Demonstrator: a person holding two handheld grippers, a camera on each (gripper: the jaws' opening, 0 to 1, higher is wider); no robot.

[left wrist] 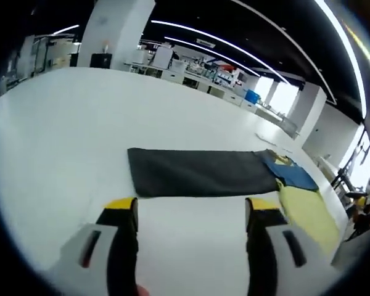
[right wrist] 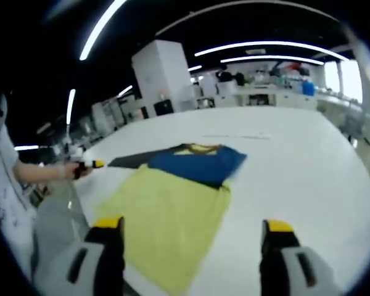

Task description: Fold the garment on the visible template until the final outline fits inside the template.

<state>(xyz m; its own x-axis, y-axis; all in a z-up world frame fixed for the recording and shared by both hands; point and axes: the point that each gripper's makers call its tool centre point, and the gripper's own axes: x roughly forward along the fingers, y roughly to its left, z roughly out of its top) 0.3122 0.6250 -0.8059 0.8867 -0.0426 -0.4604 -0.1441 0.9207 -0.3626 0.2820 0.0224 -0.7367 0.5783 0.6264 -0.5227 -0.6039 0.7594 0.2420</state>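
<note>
On the white bench the yellow-and-blue garment lies flat beside the dark template, both grippers open and empty, so folding seemingly awaits a first grasp of an edge.

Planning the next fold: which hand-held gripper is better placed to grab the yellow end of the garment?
Right, probably. The right hand-held gripper is open right over the yellow part. The left hand-held gripper faces the dark panel, with the yellow off to its side.

Bright ceiling strip lights glare overhead, both fisheye views soft and motion-blurred, edges strongly curved.
</note>
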